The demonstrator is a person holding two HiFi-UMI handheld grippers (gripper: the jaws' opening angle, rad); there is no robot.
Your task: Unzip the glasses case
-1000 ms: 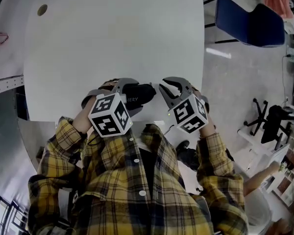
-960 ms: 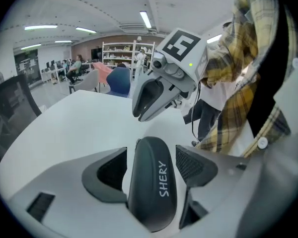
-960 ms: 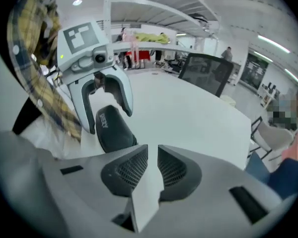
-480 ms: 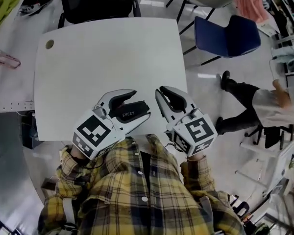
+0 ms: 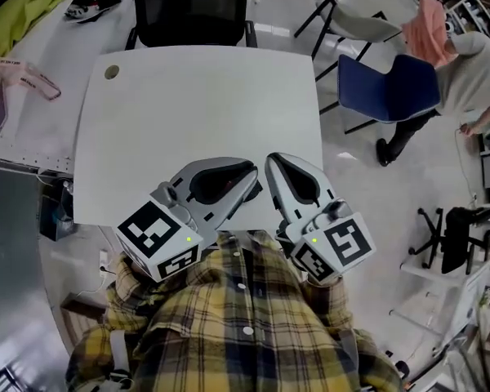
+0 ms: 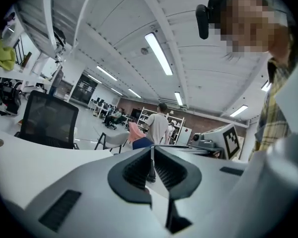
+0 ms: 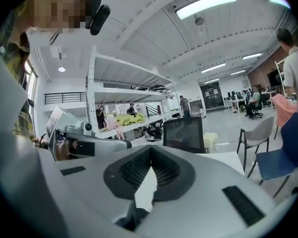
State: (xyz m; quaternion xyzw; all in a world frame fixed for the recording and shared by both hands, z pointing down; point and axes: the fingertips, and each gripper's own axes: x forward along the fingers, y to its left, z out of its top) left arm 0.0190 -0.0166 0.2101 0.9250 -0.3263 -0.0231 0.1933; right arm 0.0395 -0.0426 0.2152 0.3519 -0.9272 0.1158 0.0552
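left hand-held gripper (image 6: 152, 148): jaws closing, nothing between | right hand-held gripper (image 7: 150, 149): pressed together (empty)

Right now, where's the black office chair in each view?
Head view: black office chair at top centre, past the white table.
Left gripper view: far left, beyond the table.
Right gripper view: centre, behind the table.
Shared landmark: that white table.

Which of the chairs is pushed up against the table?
The black office chair, at the far edge of the table. The blue chair and the pale one behind it stand off to the right, clear of the table.
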